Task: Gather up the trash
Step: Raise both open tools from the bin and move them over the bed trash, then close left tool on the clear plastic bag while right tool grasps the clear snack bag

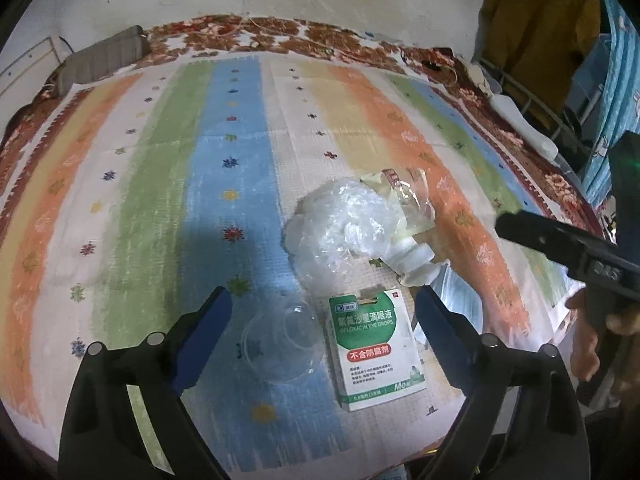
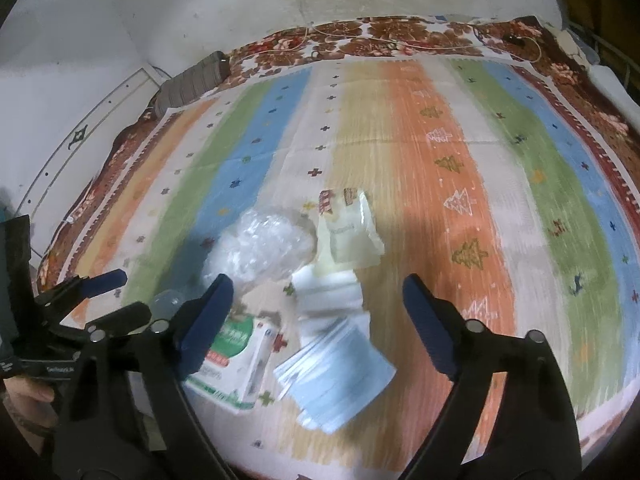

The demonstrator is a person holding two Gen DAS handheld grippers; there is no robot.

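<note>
Both grippers, left (image 1: pixel 324 312) and right (image 2: pixel 318 300), hang fingers wide apart, holding nothing. Trash lies clustered on the striped bed cover (image 1: pixel 160 184): clear cup (image 1: pixel 280 344), eye-drop box (image 1: pixel 374 350), crumpled plastic (image 1: pixel 340 228), leaflets (image 2: pixel 336 356). Risk: thin cup may buckle or skid under closure

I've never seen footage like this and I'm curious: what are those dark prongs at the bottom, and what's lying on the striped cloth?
The prongs are two hand-held grippers, each carrying its own wide-angle camera looking along its fingers. One picture comes from the left gripper, the other from the right gripper. Both are open and hold nothing. On the striped cloth lies trash: a clear plastic cup, an eye-drops box, a crumpled plastic bag, a yellowish wrapper and folded paper leaflets.
</note>
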